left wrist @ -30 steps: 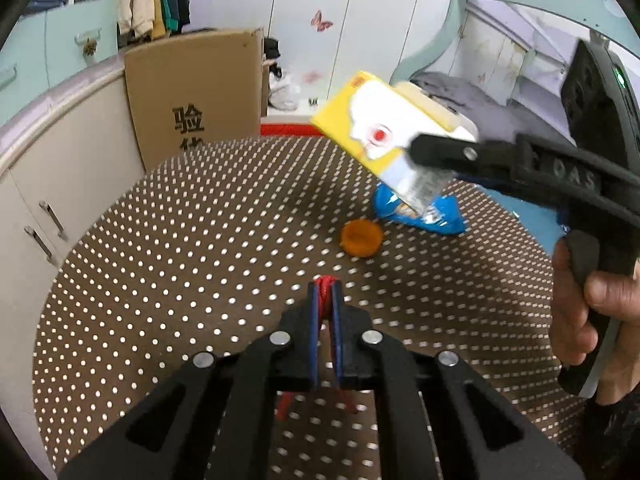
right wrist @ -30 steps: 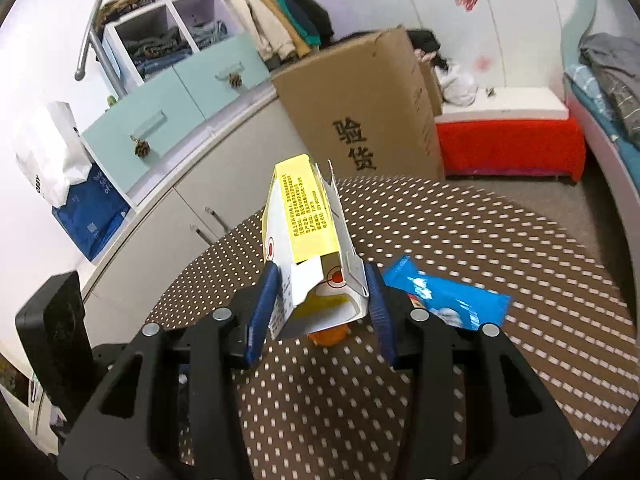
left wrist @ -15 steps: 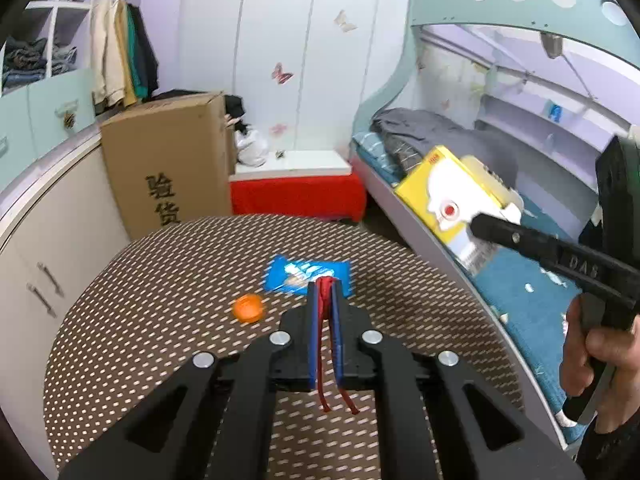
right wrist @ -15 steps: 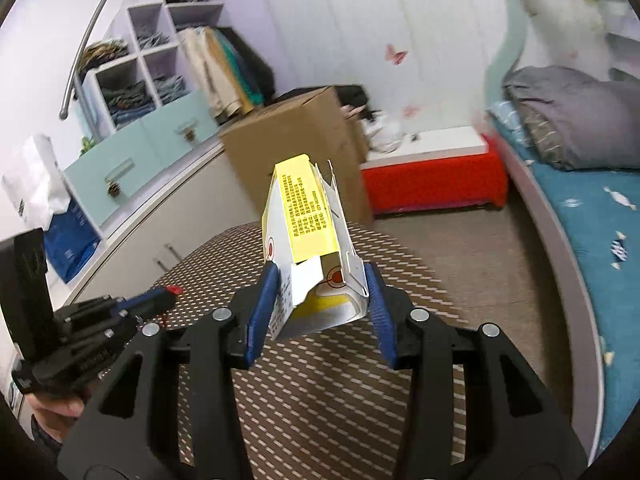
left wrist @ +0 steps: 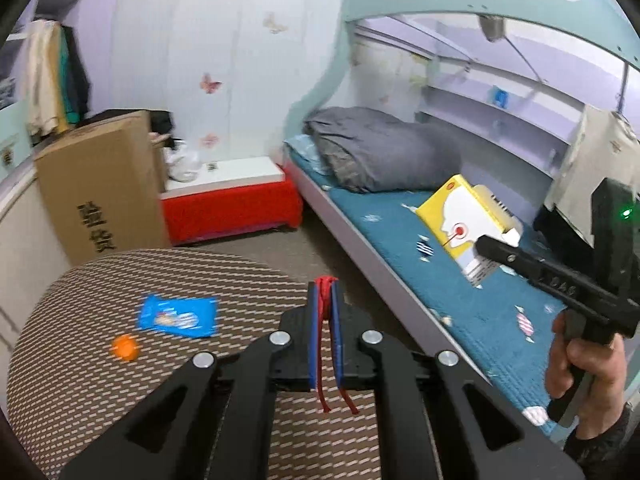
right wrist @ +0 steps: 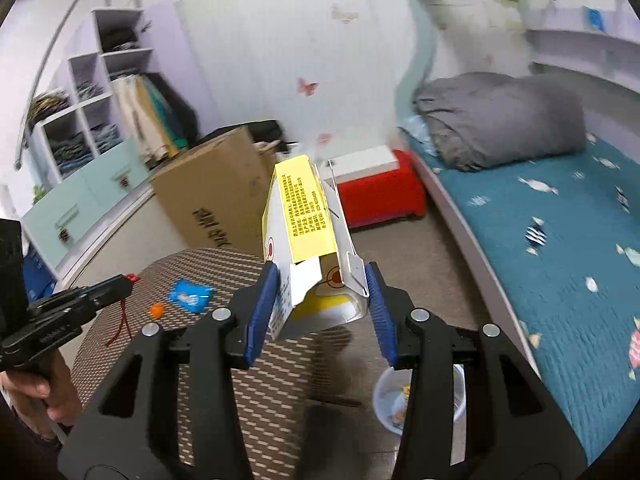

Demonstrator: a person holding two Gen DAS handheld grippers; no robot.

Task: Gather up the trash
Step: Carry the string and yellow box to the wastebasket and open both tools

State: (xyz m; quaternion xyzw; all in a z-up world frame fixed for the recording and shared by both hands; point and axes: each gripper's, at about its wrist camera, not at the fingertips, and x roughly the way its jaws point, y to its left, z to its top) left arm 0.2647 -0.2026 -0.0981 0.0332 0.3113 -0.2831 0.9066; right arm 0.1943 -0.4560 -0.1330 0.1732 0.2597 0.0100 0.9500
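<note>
Carrying: right claw is clamped on the yellow-and-white carton, blue pads pressing both side walls near its torn lower end; carton is off the bench, held in the air.
Bin: small clear bin sits on the floor just below the right claw, partly hidden by its frame, some scraps inside.
Step advice: bring the carton's lower end over the bin mouth before letting go; the torn flap could catch on the rim, so lower it in first.
Left claw: left claw is closed on a red string, its ends dangling below the pads, above the bench edge.
Right hand pose: hand wraps the grip, claw pointing level out over the bed.
Bench: round dotted bench carries a blue wrapper and, just beside it, an orange cap, both not yet collected.
Beyond: cardboard box, bed.
</note>
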